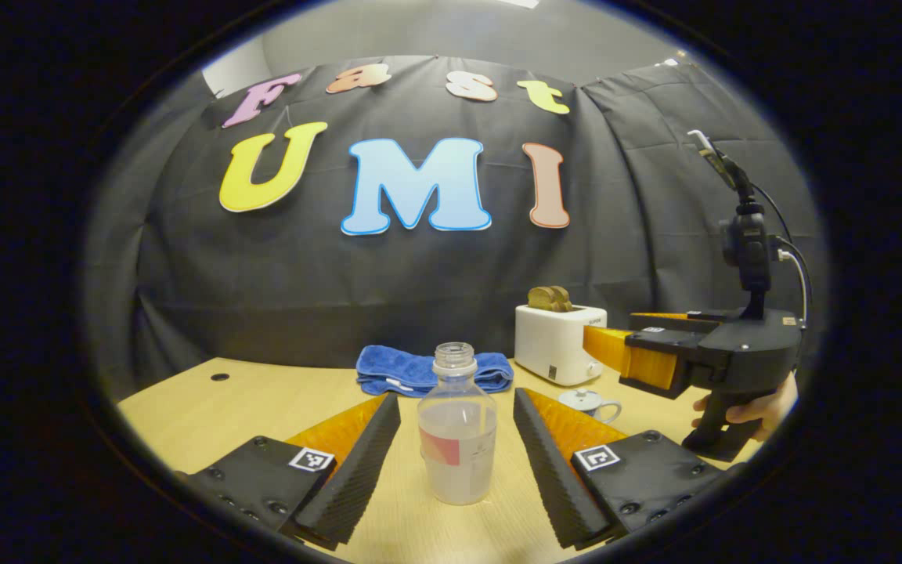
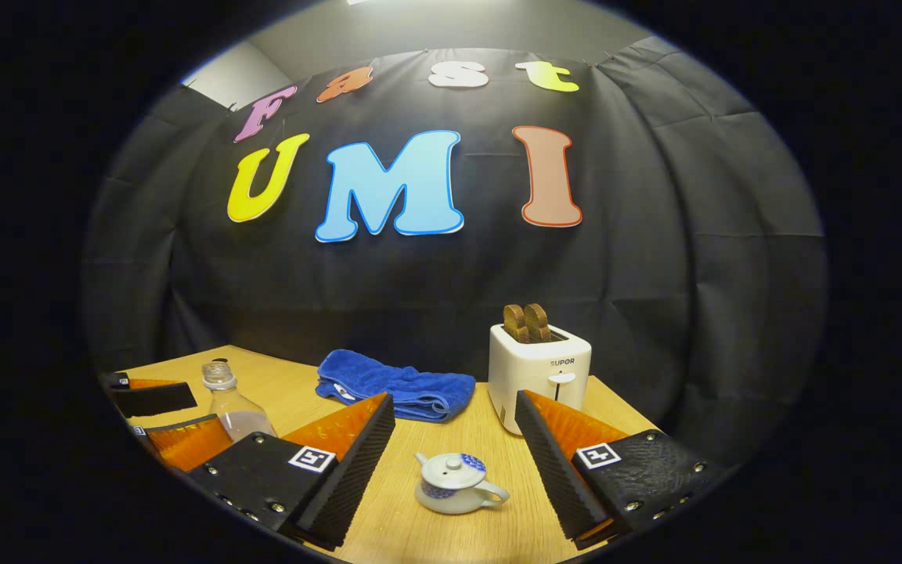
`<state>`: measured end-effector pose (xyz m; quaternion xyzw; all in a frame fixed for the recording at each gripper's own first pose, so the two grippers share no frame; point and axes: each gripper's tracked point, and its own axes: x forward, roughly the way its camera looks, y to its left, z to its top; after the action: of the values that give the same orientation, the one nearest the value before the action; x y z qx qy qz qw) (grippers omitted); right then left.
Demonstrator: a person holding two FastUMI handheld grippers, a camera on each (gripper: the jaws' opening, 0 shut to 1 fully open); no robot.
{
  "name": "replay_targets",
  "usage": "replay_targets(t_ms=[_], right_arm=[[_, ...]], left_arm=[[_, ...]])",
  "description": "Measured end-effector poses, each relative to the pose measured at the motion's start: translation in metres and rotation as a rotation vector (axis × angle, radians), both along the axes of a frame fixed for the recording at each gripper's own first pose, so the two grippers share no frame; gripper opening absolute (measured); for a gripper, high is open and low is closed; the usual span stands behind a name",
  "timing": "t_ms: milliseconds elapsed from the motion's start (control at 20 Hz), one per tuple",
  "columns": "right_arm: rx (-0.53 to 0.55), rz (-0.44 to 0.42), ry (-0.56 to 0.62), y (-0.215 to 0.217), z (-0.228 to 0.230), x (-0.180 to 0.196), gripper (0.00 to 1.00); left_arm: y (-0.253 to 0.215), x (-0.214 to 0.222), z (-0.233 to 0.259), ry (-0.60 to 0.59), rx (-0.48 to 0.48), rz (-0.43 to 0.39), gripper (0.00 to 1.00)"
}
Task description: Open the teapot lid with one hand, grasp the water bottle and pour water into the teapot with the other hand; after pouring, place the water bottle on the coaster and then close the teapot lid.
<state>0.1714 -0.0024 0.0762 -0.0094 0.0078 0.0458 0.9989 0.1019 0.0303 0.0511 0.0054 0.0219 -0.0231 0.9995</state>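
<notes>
Left gripper (image 1: 457, 462) spread wide, straddling uncapped water bottle (image 1: 457, 439) mid-table, not gripping; right gripper (image 2: 455, 462) wide open, empty, lined up on lidded teapot (image 2: 455, 484).

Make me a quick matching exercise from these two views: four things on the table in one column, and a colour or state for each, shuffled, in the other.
Things:
1. water bottle
2. teapot
3. towel
4. toaster

States:
A. blue, folded
B. lid on
C. cap off, part full
D. white, bread in the slots

Pairs: 1-C, 2-B, 3-A, 4-D
</notes>
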Motion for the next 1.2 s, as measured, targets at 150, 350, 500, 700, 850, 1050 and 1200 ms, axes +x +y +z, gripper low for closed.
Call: replay_targets(t_ms=[150, 350, 500, 700, 850, 1050, 1200], right_arm=[[0.029, 0.03, 0.027, 0.005, -0.02, 0.015, 0.96], [0.025, 0.02, 0.075, 0.009, -0.048, 0.034, 0.94], [0.017, 0.009, 0.136, 0.011, -0.071, 0.043, 0.77], [-0.011, -0.019, 0.176, 0.01, -0.091, 0.047, 0.69], [0.009, -0.037, 0.151, 0.01, -0.09, 0.049, 0.67], [0.041, -0.07, 0.145, 0.008, -0.086, 0.053, 0.36], [0.033, -0.062, 0.133, 0.013, -0.086, 0.055, 0.32]], left_arm=[[-0.002, 0.016, -0.009, -0.002, 0.009, -0.011, 0.99], [-0.002, 0.032, -0.024, 0.009, 0.002, -0.012, 0.99], [0.0, 0.039, -0.029, -0.005, -0.02, -0.005, 0.99], [-0.002, 0.044, -0.037, 0.001, -0.027, -0.018, 0.99], [-0.002, 0.043, -0.039, -0.003, -0.019, -0.026, 0.99], [-0.005, 0.042, -0.037, -0.01, -0.032, -0.037, 0.99], [-0.007, 0.042, -0.039, -0.005, -0.026, -0.041, 0.99]])
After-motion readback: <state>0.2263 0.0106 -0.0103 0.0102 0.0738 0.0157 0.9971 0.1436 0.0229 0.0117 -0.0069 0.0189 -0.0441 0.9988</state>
